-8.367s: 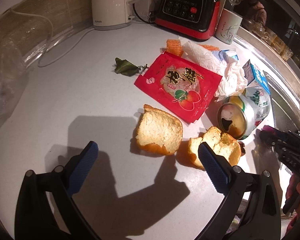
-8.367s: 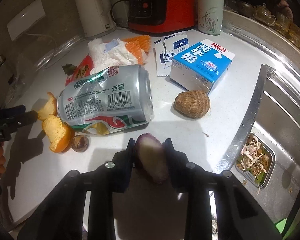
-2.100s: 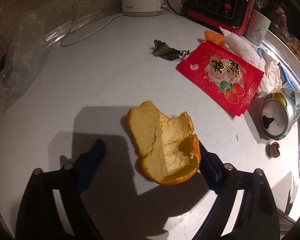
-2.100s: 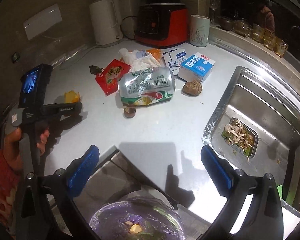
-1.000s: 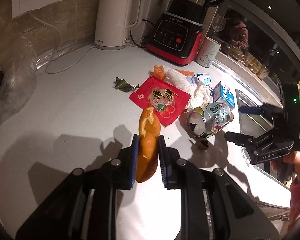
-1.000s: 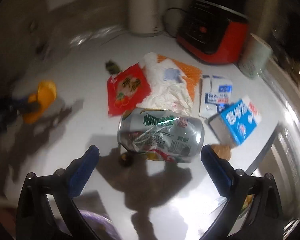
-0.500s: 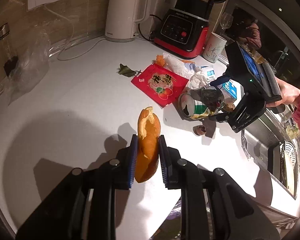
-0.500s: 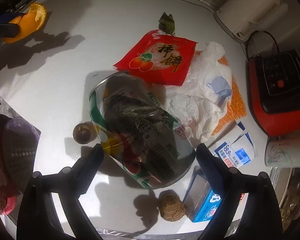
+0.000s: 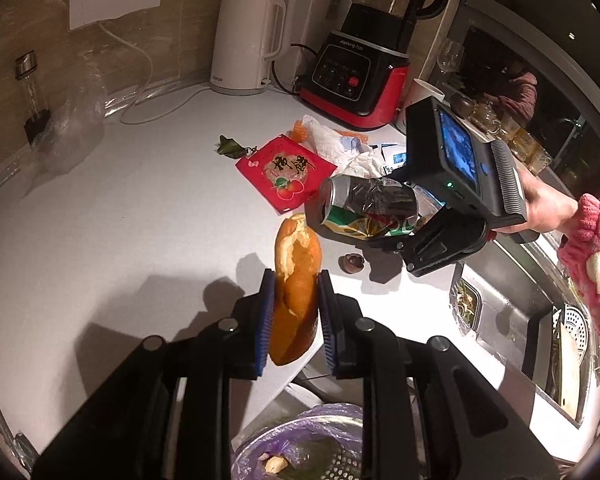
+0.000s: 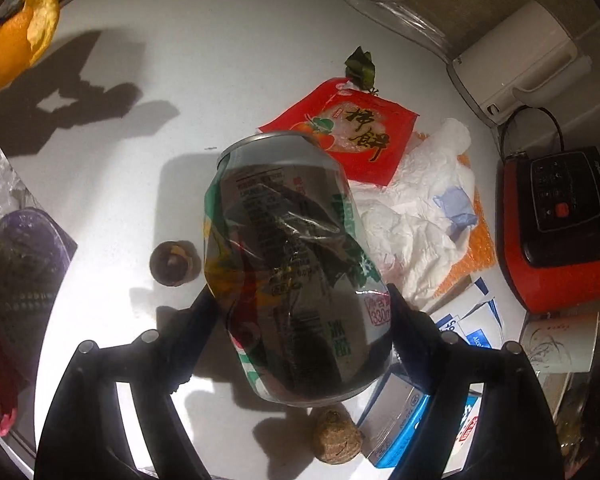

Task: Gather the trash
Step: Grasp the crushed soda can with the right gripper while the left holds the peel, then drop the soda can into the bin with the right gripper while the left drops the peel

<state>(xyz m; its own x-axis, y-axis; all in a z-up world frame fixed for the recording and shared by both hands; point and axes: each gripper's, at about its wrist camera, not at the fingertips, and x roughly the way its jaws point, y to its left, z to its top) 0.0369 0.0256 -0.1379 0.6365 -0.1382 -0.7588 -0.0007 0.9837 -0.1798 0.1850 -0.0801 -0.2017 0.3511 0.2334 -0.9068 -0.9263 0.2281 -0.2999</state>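
Observation:
My left gripper (image 9: 296,278) is shut on an orange peel (image 9: 298,248) and holds it upright above the white counter's (image 9: 120,208) front edge. The same peel (image 10: 24,32) shows at the top left of the right wrist view. A crumpled silver and green can (image 10: 296,264) lies on its side on the counter. My right gripper (image 10: 300,300) straddles it from above with its jaws closing; the fingers stand right at the can's sides, and I see no squeeze. The can (image 9: 364,208) also appears in the left wrist view, under a hand (image 9: 540,204).
A bin lined with a purple bag (image 9: 300,440) stands below the counter's edge. Around the can lie a red snack wrapper (image 10: 352,132), white tissue (image 10: 420,208), a brown shell (image 10: 174,262), a brown lump (image 10: 336,436) and a blue milk carton (image 10: 404,420). The sink (image 9: 520,320) lies to the right.
My right gripper has rolled and come down over the can, its jaws narrowing around it. My left gripper has carried the peel toward the counter's front edge, and the bin has come into view.

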